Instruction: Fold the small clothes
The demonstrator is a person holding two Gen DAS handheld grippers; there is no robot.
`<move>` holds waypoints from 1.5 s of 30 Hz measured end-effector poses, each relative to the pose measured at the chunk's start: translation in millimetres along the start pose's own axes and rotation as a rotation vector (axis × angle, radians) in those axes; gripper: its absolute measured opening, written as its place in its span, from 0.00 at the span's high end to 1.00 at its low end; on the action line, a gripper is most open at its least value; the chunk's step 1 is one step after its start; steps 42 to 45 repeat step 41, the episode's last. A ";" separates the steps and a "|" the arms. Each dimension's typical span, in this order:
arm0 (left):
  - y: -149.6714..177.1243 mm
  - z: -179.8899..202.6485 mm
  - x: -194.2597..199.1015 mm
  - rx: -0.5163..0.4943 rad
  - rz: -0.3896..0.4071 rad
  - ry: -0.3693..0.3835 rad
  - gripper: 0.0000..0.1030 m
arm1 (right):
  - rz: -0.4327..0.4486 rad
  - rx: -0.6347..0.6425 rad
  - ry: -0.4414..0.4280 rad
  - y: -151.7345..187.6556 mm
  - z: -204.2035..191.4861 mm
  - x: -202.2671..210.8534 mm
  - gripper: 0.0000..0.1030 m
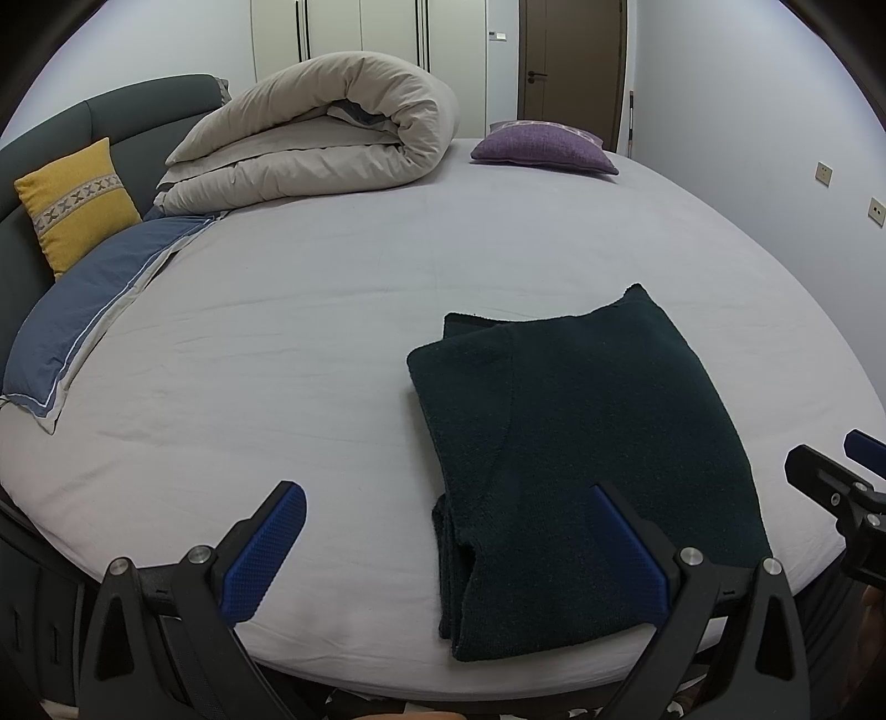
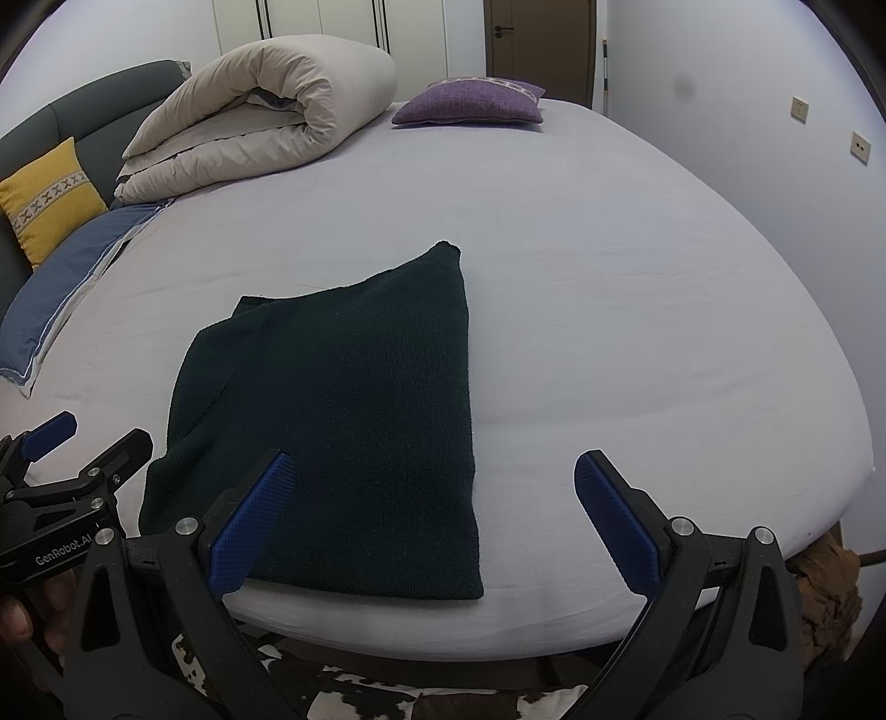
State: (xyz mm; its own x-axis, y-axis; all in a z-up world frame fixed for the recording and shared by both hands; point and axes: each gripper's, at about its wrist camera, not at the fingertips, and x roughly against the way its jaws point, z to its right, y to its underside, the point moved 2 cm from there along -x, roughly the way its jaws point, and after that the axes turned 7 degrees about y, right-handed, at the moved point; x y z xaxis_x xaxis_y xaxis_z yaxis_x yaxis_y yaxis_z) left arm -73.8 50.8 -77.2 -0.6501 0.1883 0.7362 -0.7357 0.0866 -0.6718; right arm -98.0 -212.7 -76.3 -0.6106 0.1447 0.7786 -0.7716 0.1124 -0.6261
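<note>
A dark green knitted garment [image 1: 581,443] is laid flat near the front edge of the bed sheet [image 1: 304,343], folded into a rough rectangle. Stacked layers are seen along its left edge; one far corner is drawn to a point.

Folded sweater [image 2: 338,432] lies on the bed [image 2: 637,332] near its front edge. Rolled duvet [image 2: 260,111] sits far back left, a cushion [image 2: 470,102] to its right by the door [image 2: 540,44]. Pillow [image 2: 61,288] lies along the left edge, a second cushion [image 2: 47,194] behind it against the headboard [image 2: 83,105].
</note>
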 end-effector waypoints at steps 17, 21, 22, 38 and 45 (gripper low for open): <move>-0.6 -0.2 -0.7 -0.002 -0.003 0.001 0.00 | -0.003 0.000 -0.001 1.0 -1.1 1.3 0.00; -0.8 -0.8 -1.2 -0.003 -0.004 0.002 0.00 | -0.005 0.002 -0.003 1.8 0.2 -0.6 0.00; -0.8 -0.7 -1.1 -0.003 -0.003 0.001 0.00 | -0.006 0.002 -0.003 1.5 0.4 -0.7 0.00; 1.1 -5.0 -2.4 0.003 -0.002 -0.003 0.00 | -0.007 0.002 -0.005 2.4 0.3 -0.8 0.00; 1.9 -7.4 -2.3 0.000 0.002 -0.006 0.00 | -0.008 0.002 -0.006 3.1 0.7 -1.9 0.00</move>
